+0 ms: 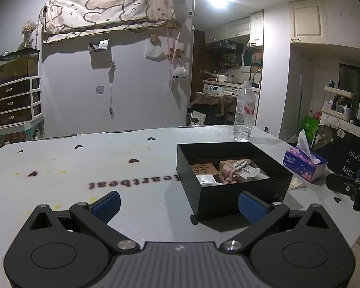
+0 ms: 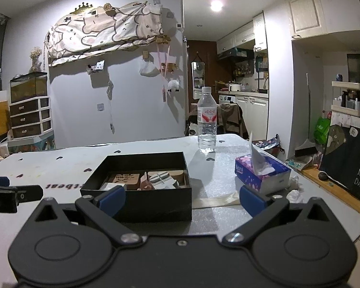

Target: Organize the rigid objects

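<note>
A black open box point(image 1: 242, 192) sits on the white table point(image 1: 84, 168); it also shows in the right wrist view point(image 2: 141, 199). Inside lie several small rigid items: a brown printed block point(image 2: 123, 178), a pink figure point(image 1: 229, 171) and a white piece point(image 2: 162, 180). My left gripper point(image 1: 178, 206) is open and empty, low over the table just left of the box's near corner. My right gripper point(image 2: 182, 200) is open and empty, in front of the box's near wall. Each gripper shows at the edge of the other's view.
A water bottle point(image 2: 207, 122) stands behind the box near the table's far edge. A purple tissue box point(image 2: 261, 171) lies right of the box, with crumpled tissue point(image 2: 295, 195) and a strip of tape point(image 2: 216, 201) beside it. The table's right edge point(image 2: 348, 211) is close.
</note>
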`<state>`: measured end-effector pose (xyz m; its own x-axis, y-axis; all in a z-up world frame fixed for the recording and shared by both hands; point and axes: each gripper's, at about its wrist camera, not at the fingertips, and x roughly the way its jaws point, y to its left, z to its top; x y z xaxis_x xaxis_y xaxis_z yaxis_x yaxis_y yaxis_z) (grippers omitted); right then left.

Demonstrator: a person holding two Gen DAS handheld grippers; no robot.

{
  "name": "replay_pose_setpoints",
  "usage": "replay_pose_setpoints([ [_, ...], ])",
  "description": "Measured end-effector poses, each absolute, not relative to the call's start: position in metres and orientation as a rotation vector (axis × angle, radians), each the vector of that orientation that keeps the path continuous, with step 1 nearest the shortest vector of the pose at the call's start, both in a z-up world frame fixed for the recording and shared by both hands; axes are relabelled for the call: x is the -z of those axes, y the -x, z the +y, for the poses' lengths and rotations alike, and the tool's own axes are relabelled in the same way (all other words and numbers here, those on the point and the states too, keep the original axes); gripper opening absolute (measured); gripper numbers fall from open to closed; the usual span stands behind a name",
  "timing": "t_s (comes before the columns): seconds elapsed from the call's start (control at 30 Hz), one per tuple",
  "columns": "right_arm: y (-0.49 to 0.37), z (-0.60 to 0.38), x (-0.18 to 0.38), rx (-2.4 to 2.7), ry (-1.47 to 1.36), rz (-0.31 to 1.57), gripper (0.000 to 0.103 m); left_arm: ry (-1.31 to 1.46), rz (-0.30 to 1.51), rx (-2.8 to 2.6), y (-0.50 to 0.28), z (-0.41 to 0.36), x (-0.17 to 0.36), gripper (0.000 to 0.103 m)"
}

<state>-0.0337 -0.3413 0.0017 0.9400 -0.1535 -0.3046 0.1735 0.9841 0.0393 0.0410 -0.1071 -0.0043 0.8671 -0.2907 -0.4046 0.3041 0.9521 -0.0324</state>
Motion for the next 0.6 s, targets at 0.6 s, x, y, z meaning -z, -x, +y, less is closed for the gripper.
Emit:
replay_pose_setpoints([
  [0.6,0.0431,-0.3373,-0.0037,0.164,-0.042,0.286,0.103,-0.031,0.399,0.311,-0.0322,-0.1042,0.0012,0.103],
])
